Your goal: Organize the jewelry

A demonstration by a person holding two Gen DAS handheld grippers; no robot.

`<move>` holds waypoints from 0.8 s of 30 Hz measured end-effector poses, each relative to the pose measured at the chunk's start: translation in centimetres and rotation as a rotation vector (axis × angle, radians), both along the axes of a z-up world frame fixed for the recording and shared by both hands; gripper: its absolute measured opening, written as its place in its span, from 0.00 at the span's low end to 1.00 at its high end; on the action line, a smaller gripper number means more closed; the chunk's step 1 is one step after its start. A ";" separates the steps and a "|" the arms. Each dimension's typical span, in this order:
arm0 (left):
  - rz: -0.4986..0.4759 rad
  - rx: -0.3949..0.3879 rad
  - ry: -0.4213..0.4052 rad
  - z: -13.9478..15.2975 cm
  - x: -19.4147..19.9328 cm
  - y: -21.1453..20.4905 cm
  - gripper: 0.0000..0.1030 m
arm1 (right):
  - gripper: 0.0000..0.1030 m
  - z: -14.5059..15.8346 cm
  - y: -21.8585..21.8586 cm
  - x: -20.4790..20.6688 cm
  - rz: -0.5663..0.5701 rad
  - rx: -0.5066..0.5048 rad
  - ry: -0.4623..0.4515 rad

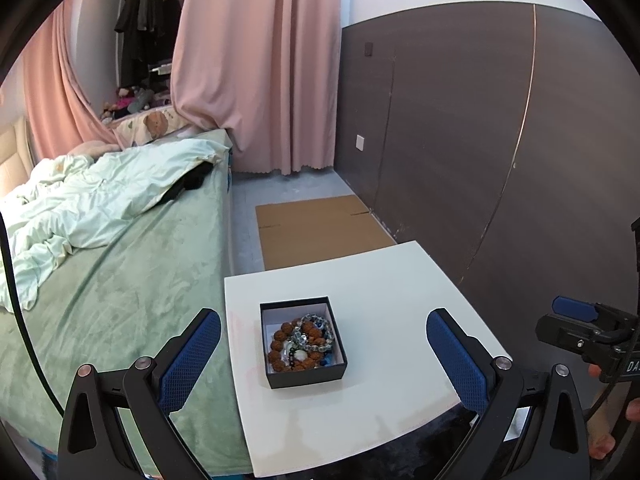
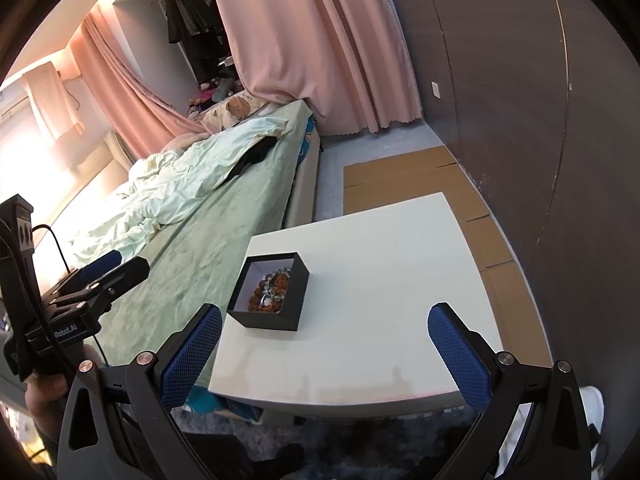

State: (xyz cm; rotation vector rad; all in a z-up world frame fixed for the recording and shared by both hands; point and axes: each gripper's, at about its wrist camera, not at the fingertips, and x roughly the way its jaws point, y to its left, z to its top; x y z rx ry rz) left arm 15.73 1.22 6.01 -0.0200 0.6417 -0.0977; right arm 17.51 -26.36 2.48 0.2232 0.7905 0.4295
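A small black open box (image 1: 306,376) stands on the white table (image 1: 392,300). It holds a tangle of beaded bracelets (image 1: 304,340), brown, clear and dark. My left gripper (image 1: 323,350) is open wide and empty, held above and short of the box. In the right wrist view the box (image 2: 276,316) sits near the table's (image 2: 380,280) left edge with the bracelets (image 2: 270,286) inside. My right gripper (image 2: 325,344) is open and empty, above the table's near edge, to the right of the box. Each gripper shows at the edge of the other's view.
A bed with a green sheet (image 1: 120,300) and a rumpled pale duvet (image 1: 92,196) runs along the table's left side. Flattened cardboard (image 1: 316,228) lies on the floor beyond the table. A dark wall panel (image 1: 500,140) stands on the right, pink curtains (image 1: 256,60) behind.
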 end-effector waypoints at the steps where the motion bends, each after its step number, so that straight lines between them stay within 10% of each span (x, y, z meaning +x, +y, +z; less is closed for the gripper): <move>1: 0.000 0.001 0.000 0.0 0.0 0.0 1.00 | 1.00 0.1 0.0 0.1 -0.005 -0.003 -0.003; 24: -0.014 -0.019 0.005 0.5 0.2 0.2 1.00 | 1.00 0.4 0.1 0.3 -0.022 -0.023 -0.015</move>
